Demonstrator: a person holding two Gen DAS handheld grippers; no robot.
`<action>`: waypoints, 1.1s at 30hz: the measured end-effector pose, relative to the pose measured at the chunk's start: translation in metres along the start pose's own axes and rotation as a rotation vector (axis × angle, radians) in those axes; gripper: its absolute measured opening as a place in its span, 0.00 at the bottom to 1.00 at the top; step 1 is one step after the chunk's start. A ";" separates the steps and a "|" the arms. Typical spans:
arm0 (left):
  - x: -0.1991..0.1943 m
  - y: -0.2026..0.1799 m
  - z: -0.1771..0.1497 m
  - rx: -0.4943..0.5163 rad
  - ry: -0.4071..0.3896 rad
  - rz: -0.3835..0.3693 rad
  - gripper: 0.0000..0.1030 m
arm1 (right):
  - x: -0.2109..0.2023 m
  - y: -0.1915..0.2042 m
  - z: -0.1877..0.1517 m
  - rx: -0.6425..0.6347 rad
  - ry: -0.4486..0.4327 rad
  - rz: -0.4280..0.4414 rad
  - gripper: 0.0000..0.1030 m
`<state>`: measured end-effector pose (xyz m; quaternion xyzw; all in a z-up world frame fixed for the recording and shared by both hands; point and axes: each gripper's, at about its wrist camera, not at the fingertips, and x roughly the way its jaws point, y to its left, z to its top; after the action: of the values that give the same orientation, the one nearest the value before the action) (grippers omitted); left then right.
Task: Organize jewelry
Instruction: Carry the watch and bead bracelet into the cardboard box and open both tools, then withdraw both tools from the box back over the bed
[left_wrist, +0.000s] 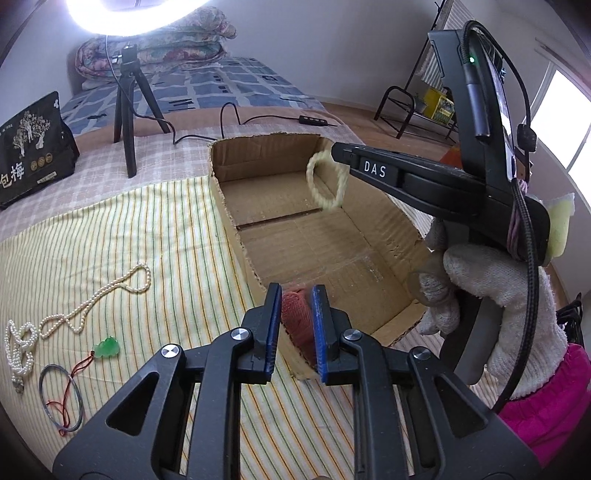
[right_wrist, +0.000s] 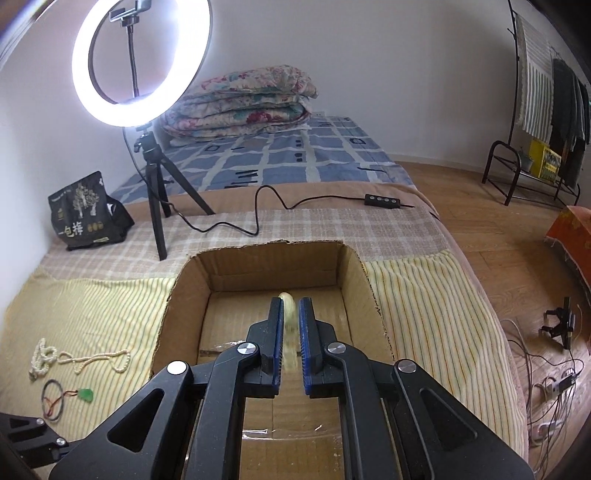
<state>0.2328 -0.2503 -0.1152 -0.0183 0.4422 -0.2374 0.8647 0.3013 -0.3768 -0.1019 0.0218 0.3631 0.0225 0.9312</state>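
Over the cardboard box (left_wrist: 332, 236), the right gripper (right_wrist: 290, 328) has a pale bracelet (left_wrist: 327, 181) between its narrowly parted jaws, while the left gripper (left_wrist: 295, 325) pinches a red mesh piece (left_wrist: 297, 317) at the near wall. Nothing lies on the box floor; a pearl necklace (left_wrist: 74, 314), green pendant (left_wrist: 107, 348) and bangle (left_wrist: 61, 397) wait on the striped cloth (left_wrist: 147, 258).

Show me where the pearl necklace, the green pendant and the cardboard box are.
pearl necklace (left_wrist: 110, 287): left wrist view, on its long strand.
green pendant (left_wrist: 107, 348): left wrist view, on its middle.
cardboard box (right_wrist: 275, 269): right wrist view, on its far wall.
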 end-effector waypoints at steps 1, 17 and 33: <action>-0.002 0.000 0.000 0.004 -0.007 0.006 0.18 | -0.001 0.000 0.000 -0.001 -0.004 -0.006 0.22; -0.035 0.005 -0.001 0.010 -0.050 0.028 0.29 | -0.034 0.010 0.009 -0.028 -0.062 -0.074 0.56; -0.113 0.057 -0.017 0.019 -0.144 0.109 0.29 | -0.102 0.040 0.002 -0.087 -0.128 -0.074 0.63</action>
<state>0.1857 -0.1490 -0.0540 -0.0029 0.3768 -0.1925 0.9061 0.2270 -0.3424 -0.0292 -0.0305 0.3018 0.0023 0.9529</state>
